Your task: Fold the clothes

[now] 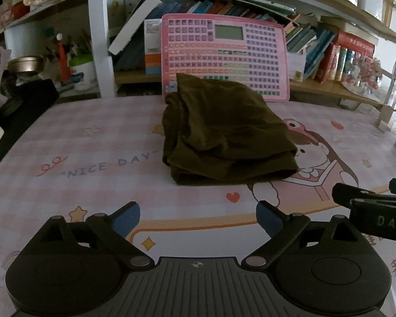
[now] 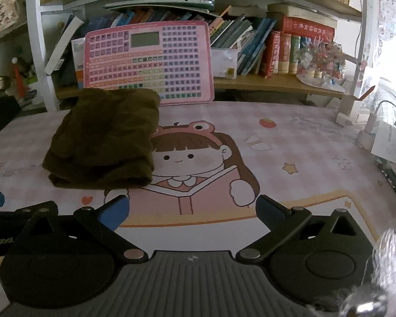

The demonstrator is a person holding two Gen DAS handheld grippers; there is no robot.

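Judging risks: the desk mat (image 1: 92, 142) is slick, so my folded olive garment (image 1: 224, 137), lying mid-mat before the pink keyboard toy (image 1: 224, 52), may slide or unfold if nudged. Left gripper (image 1: 198, 219) and right gripper (image 2: 192, 211) gape empty.

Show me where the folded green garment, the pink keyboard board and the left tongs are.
Folded green garment (image 1: 224, 132), left wrist view, top layer.
Pink keyboard board (image 2: 150, 60), right wrist view, key grid.
Left tongs (image 1: 198, 219), left wrist view, between tips.
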